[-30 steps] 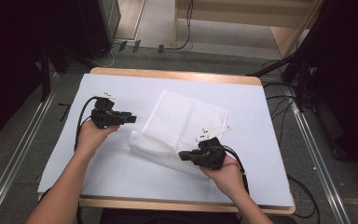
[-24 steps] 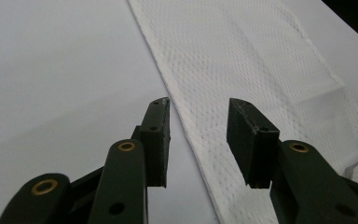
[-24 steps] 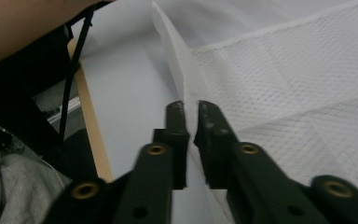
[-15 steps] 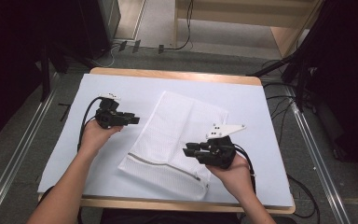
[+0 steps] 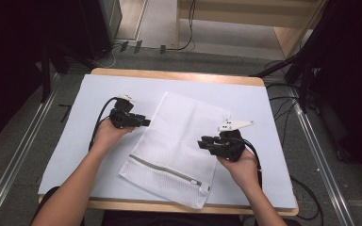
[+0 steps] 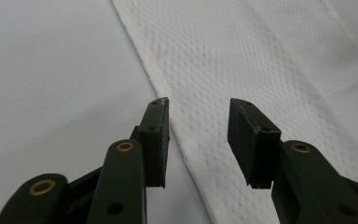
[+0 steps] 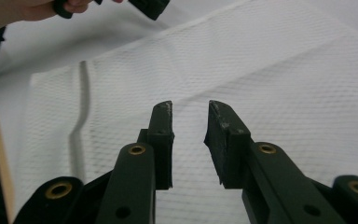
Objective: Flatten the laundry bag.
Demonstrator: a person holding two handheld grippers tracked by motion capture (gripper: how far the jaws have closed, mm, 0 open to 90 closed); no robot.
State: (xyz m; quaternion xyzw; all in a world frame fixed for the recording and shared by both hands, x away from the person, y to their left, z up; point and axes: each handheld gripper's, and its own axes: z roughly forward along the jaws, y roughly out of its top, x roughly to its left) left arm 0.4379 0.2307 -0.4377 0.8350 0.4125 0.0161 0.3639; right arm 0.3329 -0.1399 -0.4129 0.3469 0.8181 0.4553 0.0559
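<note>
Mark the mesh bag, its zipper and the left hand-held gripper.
mesh bag (image 5: 181,129), high view, middle of the white mesh panel.
zipper (image 5: 162,168), high view, midway along the grey zip line.
left hand-held gripper (image 6: 198,137), left gripper view, gap midway between its fingertips.

Bag (image 5: 174,141): white mesh, fine honeycomb weave; zip (image 5: 165,170) grey with a white pull.
Sheet (image 5: 85,141) over the table: plain pale lavender-white.
Table (image 5: 169,75) edge: light wood tone.
Left gripper (image 5: 141,122): black, white tab on top; black cable.
Right gripper (image 5: 205,142): black, brass-coloured rivets, pale grey plate on top.
Floor (image 5: 169,59): grey carpet, silver rails.
</note>
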